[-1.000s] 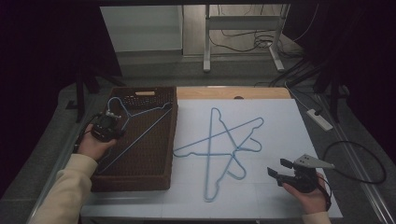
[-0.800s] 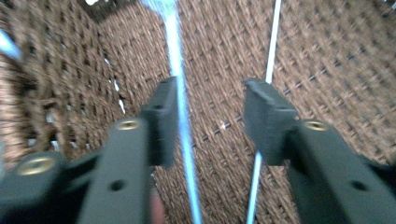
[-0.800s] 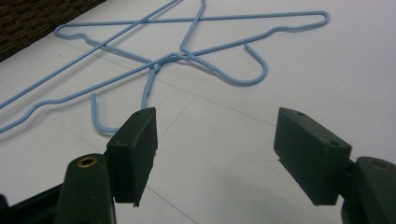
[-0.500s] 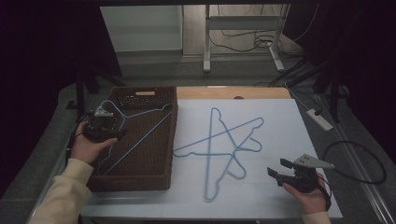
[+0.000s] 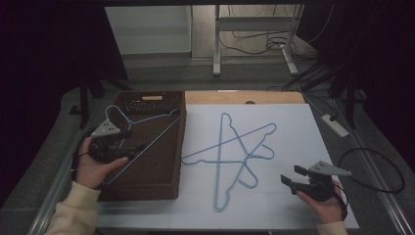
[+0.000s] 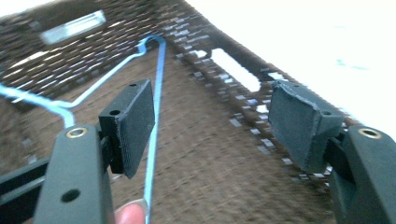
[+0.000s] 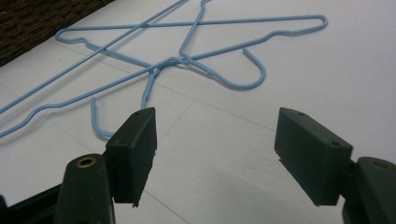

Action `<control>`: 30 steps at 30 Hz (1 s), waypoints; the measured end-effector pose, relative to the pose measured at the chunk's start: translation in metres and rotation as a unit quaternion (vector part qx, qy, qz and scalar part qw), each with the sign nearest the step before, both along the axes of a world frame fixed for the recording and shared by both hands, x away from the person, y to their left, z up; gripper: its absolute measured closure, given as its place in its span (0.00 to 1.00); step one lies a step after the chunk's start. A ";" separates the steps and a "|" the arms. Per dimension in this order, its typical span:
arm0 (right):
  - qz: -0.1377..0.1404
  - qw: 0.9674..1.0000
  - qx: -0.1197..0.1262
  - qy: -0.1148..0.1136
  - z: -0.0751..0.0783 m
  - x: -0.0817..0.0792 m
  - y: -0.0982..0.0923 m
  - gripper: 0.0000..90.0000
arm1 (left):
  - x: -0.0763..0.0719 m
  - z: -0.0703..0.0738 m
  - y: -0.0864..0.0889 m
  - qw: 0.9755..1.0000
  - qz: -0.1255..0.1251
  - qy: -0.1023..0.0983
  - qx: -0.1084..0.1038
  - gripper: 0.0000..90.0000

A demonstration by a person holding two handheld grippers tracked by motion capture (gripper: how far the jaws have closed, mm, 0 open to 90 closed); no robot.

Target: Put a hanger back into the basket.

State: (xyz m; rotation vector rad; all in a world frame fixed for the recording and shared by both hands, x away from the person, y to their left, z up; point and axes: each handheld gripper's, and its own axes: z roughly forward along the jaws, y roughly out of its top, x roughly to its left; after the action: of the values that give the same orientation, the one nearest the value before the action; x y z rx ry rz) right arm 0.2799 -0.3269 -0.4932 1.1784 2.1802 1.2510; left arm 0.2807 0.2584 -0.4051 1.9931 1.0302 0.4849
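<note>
A blue wire hanger (image 5: 151, 141) lies slantwise across the brown wicker basket (image 5: 161, 176) at the left. My left gripper (image 5: 136, 139) hovers over the basket's left side and is open; its jaws have just been opening. In the left gripper view the hanger's wire (image 6: 156, 93) runs past the inner face of the left pad, and neither pad of that gripper (image 6: 215, 112) presses on it. Two more blue hangers (image 5: 243, 155) lie crossed on the white sheet (image 5: 293, 132). My right gripper (image 5: 291, 174) rests near the front right, open and empty (image 7: 217, 135), short of those hangers (image 7: 182, 59).
Beyond the sheet runs a wooden strip (image 5: 244, 98). A white power strip (image 5: 335, 125) and a looped black cable (image 5: 377, 171) lie at the right edge. The basket's woven bottom (image 6: 210, 163) is bare apart from the hanger.
The left gripper's jaws have gone from shut on the hanger in the basket to wide open, and the hand has drawn back and lifted a little. The right hand has stayed still.
</note>
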 end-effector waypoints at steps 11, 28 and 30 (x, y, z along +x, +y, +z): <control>0.004 1.000 0.001 -0.007 0.003 0.001 0.003 0.34 | -0.021 -0.004 -0.037 0.998 -0.043 -0.021 -0.029 0.34; 0.016 1.000 -0.009 -0.008 0.003 0.003 0.010 0.34 | -0.042 -0.019 -0.053 0.997 -0.052 -0.029 -0.042 0.34; 0.015 1.000 -0.007 -0.010 0.004 0.003 0.010 0.34 | -0.042 -0.021 -0.051 0.997 -0.049 -0.026 -0.051 0.34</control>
State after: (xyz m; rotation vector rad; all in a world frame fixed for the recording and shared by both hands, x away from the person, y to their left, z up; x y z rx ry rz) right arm 0.2828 -0.3165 -0.4894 1.1262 2.1956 1.2530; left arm 0.2385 0.2077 -0.4261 1.9199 0.9039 0.4211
